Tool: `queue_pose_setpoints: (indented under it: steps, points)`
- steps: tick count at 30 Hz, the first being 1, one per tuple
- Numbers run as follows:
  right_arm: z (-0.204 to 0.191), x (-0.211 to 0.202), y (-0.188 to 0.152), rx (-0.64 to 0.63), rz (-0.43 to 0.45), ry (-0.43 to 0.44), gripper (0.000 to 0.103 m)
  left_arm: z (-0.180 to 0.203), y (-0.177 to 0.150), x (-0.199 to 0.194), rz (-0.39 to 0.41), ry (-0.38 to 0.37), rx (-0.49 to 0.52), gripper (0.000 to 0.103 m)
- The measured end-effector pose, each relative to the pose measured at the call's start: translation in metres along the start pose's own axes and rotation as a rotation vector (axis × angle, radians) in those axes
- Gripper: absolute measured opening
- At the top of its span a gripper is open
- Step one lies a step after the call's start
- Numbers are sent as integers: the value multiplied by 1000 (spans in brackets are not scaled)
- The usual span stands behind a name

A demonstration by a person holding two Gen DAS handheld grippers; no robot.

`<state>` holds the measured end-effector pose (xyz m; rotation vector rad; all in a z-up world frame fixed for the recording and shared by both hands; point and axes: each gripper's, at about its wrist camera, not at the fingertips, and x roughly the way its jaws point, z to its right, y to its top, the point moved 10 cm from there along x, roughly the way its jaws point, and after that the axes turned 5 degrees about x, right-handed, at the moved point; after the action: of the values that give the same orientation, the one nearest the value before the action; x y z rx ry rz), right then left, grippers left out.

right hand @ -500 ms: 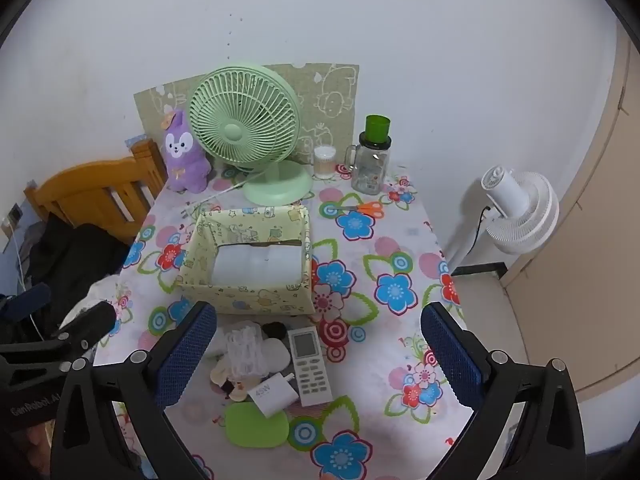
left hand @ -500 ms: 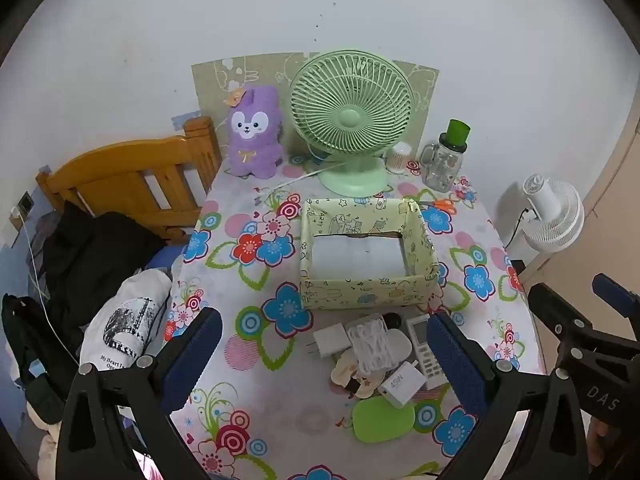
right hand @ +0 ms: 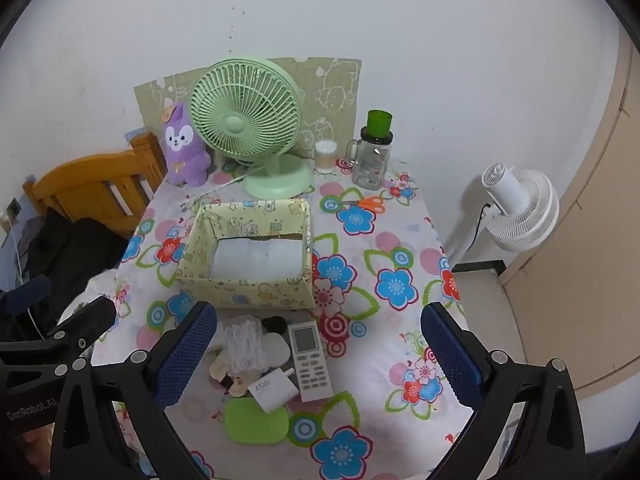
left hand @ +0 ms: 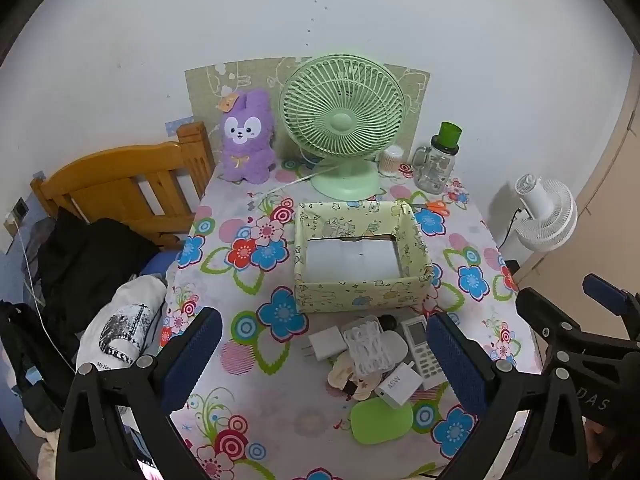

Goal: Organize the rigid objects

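Note:
A pale yellow patterned box (left hand: 362,290) (right hand: 248,294) with a white liner stands mid-table. In front of it lies a small pile: a white remote (left hand: 422,346) (right hand: 310,360), a white 45W charger (left hand: 400,385) (right hand: 274,392), another white plug (left hand: 326,344), a clear lumpy bag (left hand: 366,346) (right hand: 244,346), a flat green case (left hand: 382,420) (right hand: 256,420) and a black round thing (left hand: 387,322). My left gripper (left hand: 324,364) hangs open above the table's near edge. My right gripper (right hand: 318,356) hangs open over the pile. Neither holds anything.
At the back stand a green desk fan (left hand: 342,120), a purple plush rabbit (left hand: 246,148), a glass jar with a green lid (left hand: 438,160) and orange scissors (left hand: 438,206). A wooden bed frame (left hand: 120,188) with clothes lies left; a white floor fan (left hand: 546,216) stands right.

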<state>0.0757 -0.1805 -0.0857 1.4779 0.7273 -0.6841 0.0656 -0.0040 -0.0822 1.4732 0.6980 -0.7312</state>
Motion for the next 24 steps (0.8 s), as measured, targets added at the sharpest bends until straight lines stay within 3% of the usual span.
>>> queue_pose_setpoints:
  steps: [24]
  points:
    - [4, -2, 0, 22, -4, 6, 103, 5, 1, -6, 35, 15, 49, 103]
